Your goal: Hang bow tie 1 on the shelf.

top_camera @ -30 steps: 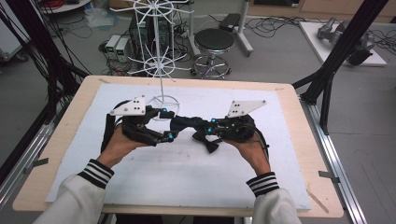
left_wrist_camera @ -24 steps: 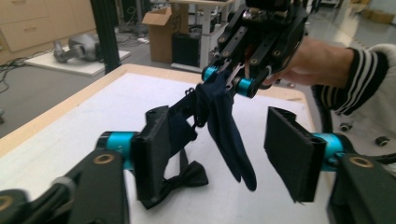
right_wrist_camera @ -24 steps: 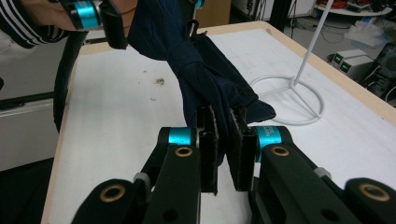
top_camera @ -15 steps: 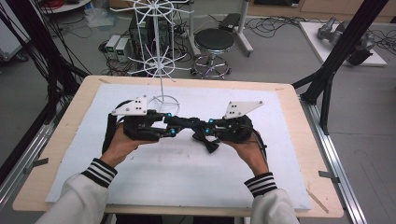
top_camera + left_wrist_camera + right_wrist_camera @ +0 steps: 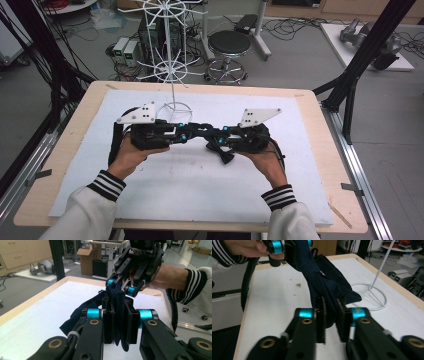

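Both grippers meet over the white mat point(image 5: 200, 190) in the high view, the dark blue cloth point(image 5: 222, 152) between them. Left gripper point(image 5: 119, 325) has just closed, pinching it. Right gripper point(image 5: 331, 320) has just loosened, cloth between its jaws.

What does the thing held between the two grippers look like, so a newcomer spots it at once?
On the white mat covering the wooden table, just in front of the white wire rack, the left gripper and the right gripper meet. Between them hangs a dark navy cloth, bunched and limp: the one soft, dark thing among hard parts.
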`<state>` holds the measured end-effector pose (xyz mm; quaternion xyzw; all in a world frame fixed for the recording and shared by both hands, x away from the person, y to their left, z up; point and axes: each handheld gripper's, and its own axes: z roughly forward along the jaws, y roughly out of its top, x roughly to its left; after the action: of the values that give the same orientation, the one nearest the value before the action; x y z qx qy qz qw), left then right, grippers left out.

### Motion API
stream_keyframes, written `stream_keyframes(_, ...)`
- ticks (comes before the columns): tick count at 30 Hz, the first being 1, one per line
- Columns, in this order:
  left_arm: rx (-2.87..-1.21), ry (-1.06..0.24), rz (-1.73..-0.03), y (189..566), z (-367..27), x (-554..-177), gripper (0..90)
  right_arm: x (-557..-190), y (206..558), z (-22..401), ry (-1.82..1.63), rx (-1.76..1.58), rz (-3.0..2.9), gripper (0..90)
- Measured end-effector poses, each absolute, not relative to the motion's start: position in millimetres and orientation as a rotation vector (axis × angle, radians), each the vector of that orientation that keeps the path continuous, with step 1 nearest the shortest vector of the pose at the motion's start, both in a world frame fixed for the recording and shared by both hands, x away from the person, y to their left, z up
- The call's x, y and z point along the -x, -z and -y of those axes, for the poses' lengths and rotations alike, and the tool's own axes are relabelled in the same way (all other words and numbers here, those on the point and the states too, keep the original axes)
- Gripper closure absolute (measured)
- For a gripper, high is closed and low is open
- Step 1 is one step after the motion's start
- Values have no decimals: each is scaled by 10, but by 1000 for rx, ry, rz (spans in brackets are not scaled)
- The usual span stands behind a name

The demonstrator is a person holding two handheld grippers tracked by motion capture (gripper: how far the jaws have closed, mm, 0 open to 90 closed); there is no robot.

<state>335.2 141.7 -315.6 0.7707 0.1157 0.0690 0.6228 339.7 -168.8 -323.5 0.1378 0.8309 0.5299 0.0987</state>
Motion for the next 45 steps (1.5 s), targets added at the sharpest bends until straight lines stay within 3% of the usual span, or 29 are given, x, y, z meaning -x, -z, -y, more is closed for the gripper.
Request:
stream_keyframes(3,-1763,-166,-266,3145,-1436,-3347,815,-3366,3273,1638,-1540,-391,-2416,270)
stream_keyframes(4,-1759,-164,-269,3142,-1442,-3345,815,-3344,3284,1612,-1507,-405,-2391,158)
stream_keyframes(5,-1759,-167,-269,3138,-1449,-3344,815,-3335,3290,1596,-1476,-414,-2370,106)
stream_keyframes(45,-1653,-319,-349,2812,-1850,-3389,815,-3102,3427,2183,-1596,-628,-2160,105)
